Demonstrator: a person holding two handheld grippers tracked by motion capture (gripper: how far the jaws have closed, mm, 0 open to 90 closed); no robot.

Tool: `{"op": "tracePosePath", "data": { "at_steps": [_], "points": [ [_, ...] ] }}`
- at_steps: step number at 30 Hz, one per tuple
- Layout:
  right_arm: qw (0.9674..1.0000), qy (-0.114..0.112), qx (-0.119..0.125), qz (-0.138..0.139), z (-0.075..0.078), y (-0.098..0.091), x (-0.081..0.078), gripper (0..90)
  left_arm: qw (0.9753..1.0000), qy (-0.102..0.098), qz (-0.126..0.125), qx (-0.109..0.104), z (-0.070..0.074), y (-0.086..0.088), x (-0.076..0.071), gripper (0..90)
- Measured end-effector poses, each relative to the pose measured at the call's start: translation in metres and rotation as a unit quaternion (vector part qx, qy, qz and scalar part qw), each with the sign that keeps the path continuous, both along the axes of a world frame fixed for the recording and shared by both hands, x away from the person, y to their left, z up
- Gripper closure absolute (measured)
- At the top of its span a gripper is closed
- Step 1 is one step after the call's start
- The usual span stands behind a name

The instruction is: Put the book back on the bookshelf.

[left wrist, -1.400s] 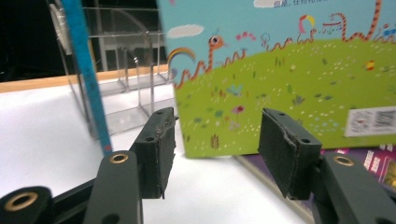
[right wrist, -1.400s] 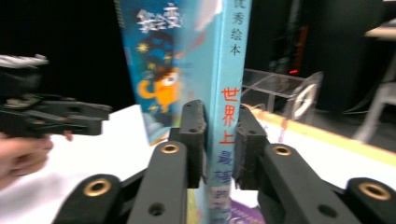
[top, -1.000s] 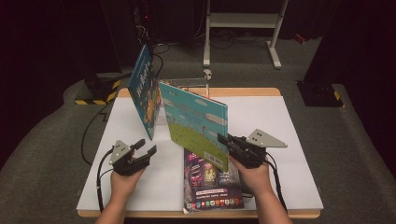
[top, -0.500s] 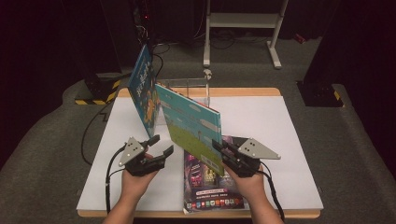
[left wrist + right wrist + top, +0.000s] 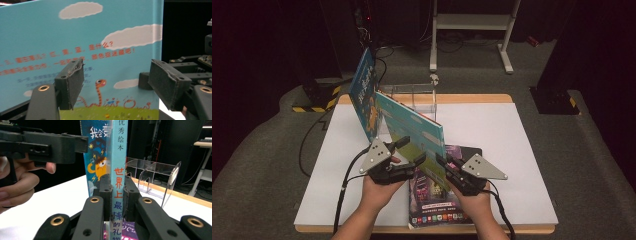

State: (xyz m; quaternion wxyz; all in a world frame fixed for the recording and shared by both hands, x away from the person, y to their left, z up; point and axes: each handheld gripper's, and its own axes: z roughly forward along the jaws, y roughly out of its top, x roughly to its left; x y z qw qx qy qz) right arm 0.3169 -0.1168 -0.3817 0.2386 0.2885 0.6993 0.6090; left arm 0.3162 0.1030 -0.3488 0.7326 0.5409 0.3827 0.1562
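Right gripper (image 5: 443,162) above white table (image 5: 512,150), dark room.

This looks like a lab or recording studio: black curtains (image 5: 272,45) close off the upper frame, a white-topped table (image 5: 512,150) stands on grey carpet (image 5: 592,150), with hazard-striped equipment (image 5: 314,100) and cables (image 5: 312,145) at left.

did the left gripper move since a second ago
Yes: the left gripper went right and up the picture from the table's left part to the light blue book, jaws opening.
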Motion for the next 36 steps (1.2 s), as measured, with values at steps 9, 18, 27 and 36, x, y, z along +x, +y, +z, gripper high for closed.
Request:
{"op": "tracePosePath", "data": {
  "at_steps": [9,18,27,36],
  "points": [
    [0.9999,-0.013,-0.004,-0.003,0.000,0.011,-0.009,80.6,0.9998,0.012,-0.009,-0.013,0.003,-0.002,-0.001,25.1],
    [0.9997,-0.024,0.001,0.007,-0.001,0.023,-0.017,78.8,0.9995,0.020,-0.013,-0.019,0.005,0.002,-0.005,21.3],
    [0.9994,-0.030,0.005,0.016,0.000,0.032,-0.019,77.0,0.9992,0.028,-0.017,-0.024,0.008,0.005,-0.010,16.1],
    [0.9989,-0.026,0.008,0.039,0.001,0.042,-0.021,72.6,0.9996,0.021,-0.005,-0.019,0.009,0.010,-0.013,14.5]
  ]
}}
